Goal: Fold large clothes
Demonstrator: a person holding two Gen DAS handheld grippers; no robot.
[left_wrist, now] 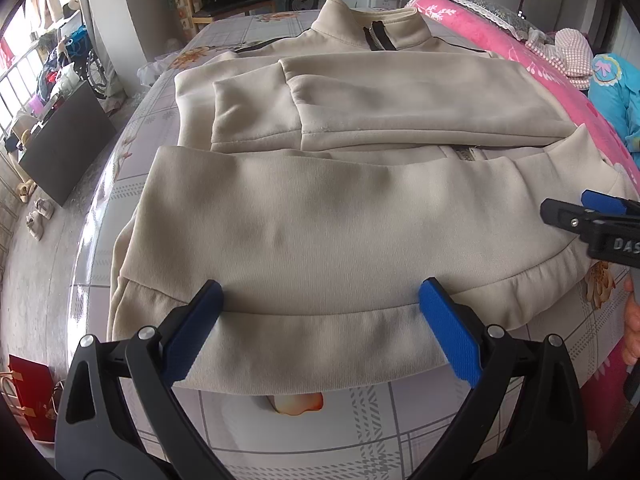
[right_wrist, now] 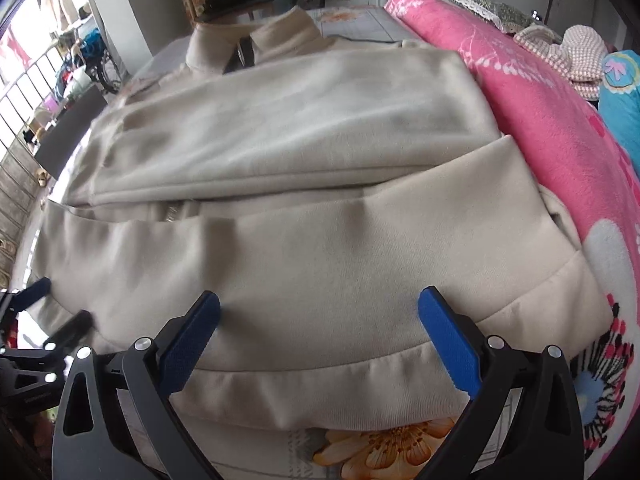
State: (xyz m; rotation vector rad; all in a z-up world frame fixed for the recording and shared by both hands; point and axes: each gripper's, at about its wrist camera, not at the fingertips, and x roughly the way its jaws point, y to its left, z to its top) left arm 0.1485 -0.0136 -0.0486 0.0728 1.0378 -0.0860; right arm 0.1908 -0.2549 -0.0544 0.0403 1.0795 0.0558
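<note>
Both of my claws stand spread wide, pinching nothing. My left gripper (left_wrist: 320, 308) hovers at the near hem of the cream fleece zip-up jacket (left_wrist: 320, 216), its blue-padded fingers (left_wrist: 448, 332) set either side of the ribbed hem band, over the cloth; whether the pads touch the fabric I cannot tell. My right gripper (right_wrist: 320, 316) sits the same way further along that hem, fingers (right_wrist: 448, 340) apart with the hem band (right_wrist: 340, 376) running between them.

From the left wrist view, the right gripper (left_wrist: 596, 220) shows at the right edge, low over the jacket's right side, and part of my hand (left_wrist: 632, 320) shows behind it. From the right wrist view, the left gripper (right_wrist: 44, 308) is at the far left edge, near the hem's left end.

That jacket lies flat on the bed, on a grey checked sheet with orange flower prints (left_wrist: 360, 420). Its stand-up collar (left_wrist: 372, 24) with a dark zip points away from me. Both sleeves (left_wrist: 400, 100) are folded across the chest, one lying over the other, and the lower body bulges up toward me below them.

Just beside the jacket on the right lies a pink plush blanket with white flower patterns (right_wrist: 540, 100), touching its edge in the right wrist view. Beyond it sits a turquoise patterned cushion (right_wrist: 620, 92).
</note>
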